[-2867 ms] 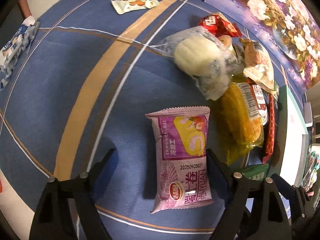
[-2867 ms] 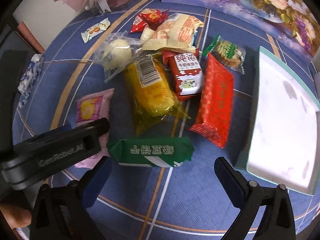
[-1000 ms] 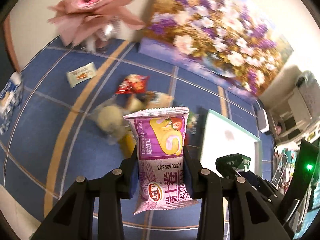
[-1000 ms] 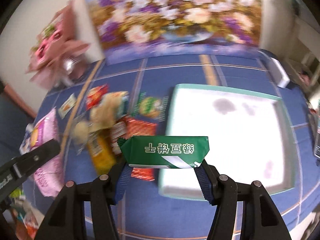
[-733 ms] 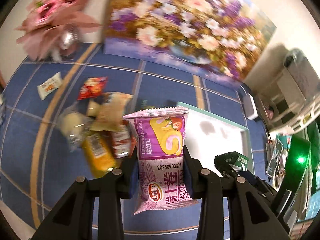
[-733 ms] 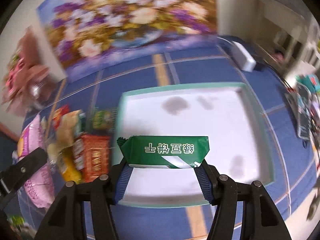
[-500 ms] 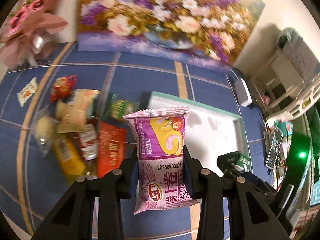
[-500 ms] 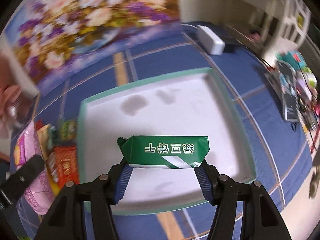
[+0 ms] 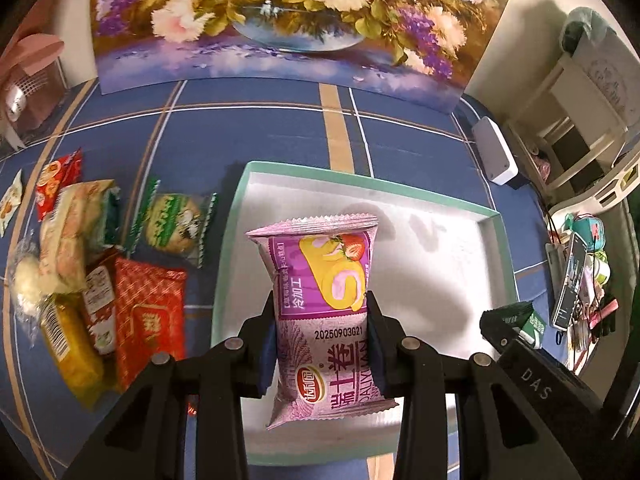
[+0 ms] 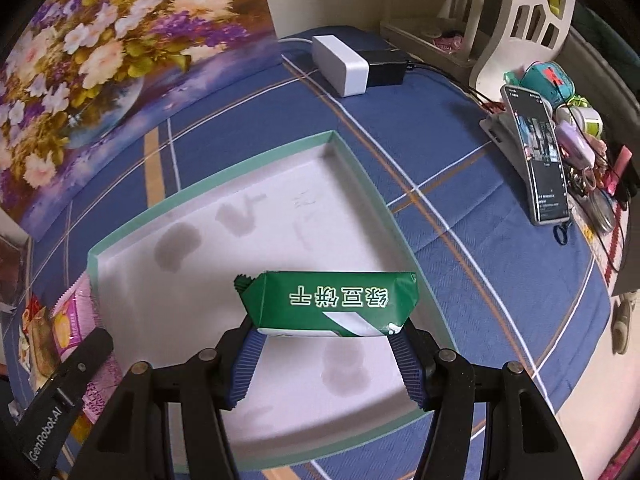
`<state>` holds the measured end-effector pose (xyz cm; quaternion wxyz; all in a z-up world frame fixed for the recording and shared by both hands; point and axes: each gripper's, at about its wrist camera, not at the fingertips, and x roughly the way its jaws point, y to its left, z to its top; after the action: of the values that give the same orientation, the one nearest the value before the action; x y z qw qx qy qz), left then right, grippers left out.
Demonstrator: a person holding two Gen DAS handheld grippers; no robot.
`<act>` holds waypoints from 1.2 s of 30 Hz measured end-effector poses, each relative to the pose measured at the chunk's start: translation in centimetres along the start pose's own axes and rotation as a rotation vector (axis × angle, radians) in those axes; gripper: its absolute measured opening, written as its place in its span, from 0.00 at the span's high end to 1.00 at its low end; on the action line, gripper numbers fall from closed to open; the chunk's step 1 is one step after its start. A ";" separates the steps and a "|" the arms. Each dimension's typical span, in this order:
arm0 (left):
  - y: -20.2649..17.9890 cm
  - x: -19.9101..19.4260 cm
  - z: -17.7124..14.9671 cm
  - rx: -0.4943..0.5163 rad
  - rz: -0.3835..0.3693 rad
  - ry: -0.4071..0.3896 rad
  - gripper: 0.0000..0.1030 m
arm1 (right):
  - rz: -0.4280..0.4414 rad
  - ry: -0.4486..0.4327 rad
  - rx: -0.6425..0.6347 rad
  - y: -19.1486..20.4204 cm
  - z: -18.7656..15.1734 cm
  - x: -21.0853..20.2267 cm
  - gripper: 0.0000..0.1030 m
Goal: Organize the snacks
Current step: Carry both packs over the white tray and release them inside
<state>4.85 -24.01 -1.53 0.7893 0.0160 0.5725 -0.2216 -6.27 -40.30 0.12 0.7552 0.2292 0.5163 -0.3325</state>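
Note:
My left gripper is shut on a pink-purple cake roll packet and holds it upright above the near left part of a white tray with a teal rim. My right gripper is shut on a green mung bean cake packet and holds it flat above the near right part of the same tray. The tray holds no snacks. The right gripper with its green packet shows at the right in the left wrist view. The left gripper's pink packet shows at the left in the right wrist view.
Several snacks lie left of the tray on the blue cloth: a red packet, a yellow one, a green cookie pack. A floral painting stands at the back. A white charger box and a phone lie to the right.
Both grippers closed on their packets, lifted them off the cloth and carried them right, from the snack pile to above the tray. The tray now fills both views.

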 end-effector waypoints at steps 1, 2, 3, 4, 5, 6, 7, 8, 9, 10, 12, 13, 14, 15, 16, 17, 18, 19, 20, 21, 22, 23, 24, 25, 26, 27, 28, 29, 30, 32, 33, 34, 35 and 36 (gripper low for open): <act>-0.1 0.3 0.2 0.001 -0.001 0.003 0.62 | -0.006 0.001 -0.001 0.0 0.1 0.1 0.38; -0.2 0.5 0.4 0.003 0.001 0.006 0.62 | -0.009 0.004 0.000 -0.1 0.4 0.4 0.38; -0.3 0.8 0.5 0.004 0.002 0.009 0.62 | -0.013 0.006 0.001 -0.1 0.6 0.5 0.38; -0.3 1.0 0.7 0.005 0.000 0.011 0.62 | -0.017 0.010 0.001 -0.1 0.8 0.7 0.38; -0.4 1.1 0.8 0.005 -0.001 0.012 0.62 | -0.020 0.013 0.003 -0.2 1.0 0.9 0.38; -0.5 1.3 1.0 0.006 -0.003 0.013 0.62 | -0.023 0.013 0.005 -0.2 1.2 1.0 0.38; -0.5 1.5 1.1 0.008 -0.004 0.015 0.62 | -0.025 0.013 0.007 -0.3 1.3 1.2 0.38; -0.6 1.6 1.2 0.010 -0.004 0.016 0.62 | -0.029 0.014 0.008 -0.3 1.5 1.3 0.38; -0.6 1.8 1.3 0.012 -0.004 0.018 0.62 | -0.030 0.016 0.009 -0.3 1.7 1.5 0.38; -0.6 1.9 1.4 0.015 -0.004 0.019 0.62 | -0.031 0.020 0.011 -0.4 1.8 1.7 0.38; -0.6 2.1 1.6 0.018 0.002 0.020 0.62 | -0.033 0.025 0.014 -0.4 2.0 2.0 0.38; -0.6 2.1 1.6 0.019 0.003 0.021 0.62 | -0.034 0.026 0.013 -0.3 2.1 2.1 0.38; -0.6 2.2 1.7 0.019 0.004 0.023 0.62 | -0.036 0.026 0.013 -0.3 2.1 2.1 0.38; -0.5 2.2 1.7 0.018 0.004 0.026 0.62 | -0.036 0.026 0.012 -0.3 2.2 2.1 0.38; -0.6 2.2 1.8 0.018 0.004 0.029 0.62 | -0.036 0.025 0.010 -0.2 2.2 2.1 0.38; -0.6 2.1 1.8 0.020 0.004 0.029 0.61 | -0.034 0.024 0.007 -0.2 2.2 2.0 0.38; -0.7 1.9 1.8 0.022 0.005 0.027 0.61 | -0.033 0.023 0.004 -0.1 2.2 1.9 0.38; -0.8 1.7 1.9 0.026 0.010 0.026 0.61 | -0.033 0.020 0.000 0.0 2.2 1.8 0.37; -0.8 1.5 1.9 0.030 0.014 0.024 0.59 | -0.034 0.018 -0.003 0.0 2.2 1.7 0.37; -0.9 1.3 2.0 0.033 0.016 0.022 0.55 | -0.036 0.017 -0.006 0.1 2.2 1.6 0.37; -1.0 1.1 2.0 0.034 0.016 0.017 0.53 | -0.035 0.015 -0.010 0.2 2.2 1.5 0.37; -1.0 0.8 2.0 0.034 0.015 0.010 0.50 | -0.033 0.013 -0.012 0.2 2.2 1.4 0.37; -0.9 0.6 2.0 0.031 0.020 0.013 0.50 | -0.031 0.009 -0.015 0.3 2.1 1.3 0.37; -0.9 0.3 2.1 0.031 0.021 0.009 0.50 | -0.031 0.006 -0.017 0.3 2.1 1.2 0.37; -0.9 0.1 2.1 0.031 0.023 0.005 0.48 | -0.030 0.002 -0.020 0.3 2.1 1.1 0.37; -0.8 -0.1 2.2 0.032 0.026 0.000 0.41 | -0.028 0.000 -0.021 0.3 2.1 1.0 0.37; -0.8 -0.3 2.3 0.031 0.032 -0.006 0.37 | -0.023 0.001 -0.021 0.4 2.1 0.9 0.35; -0.7 -0.5 2.3 0.029 0.037 -0.011 0.28 | -0.013 0.001 -0.018 0.3 2.2 0.8 0.34; -0.6 -0.6 2.4 0.026 0.042 -0.015 0.23 | -0.008 -0.002 -0.013 0.3 2.2 0.7 0.27; -0.3 -0.8 2.4 0.020 0.059 -0.021 0.22 | -0.017 -0.008 -0.014 0.3 2.2 0.6 0.21; -0.2 -0.9 2.5 0.020 0.070 -0.023 0.22 | -0.020 -0.008 -0.017 0.3 2.2 0.5 0.21; 0.0 -0.9 2.5 0.021 0.085 -0.024 0.22 | -0.021 -0.005 -0.018 0.4 2.2 0.6 0.21; 0.1 -0.9 2.5 0.021 0.098 -0.025 0.21 | -0.019 -0.001 -0.018 0.4 2.1 0.7 0.21; 0.3 -0.9 2.5 0.020 0.110 -0.025 0.21 | -0.018 0.003 -0.019 0.4 2.1 0.7 0.21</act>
<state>6.98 -24.17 0.11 0.8072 0.0527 0.5584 -0.1839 -4.45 -41.68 0.20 0.7535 0.2180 0.5227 -0.3339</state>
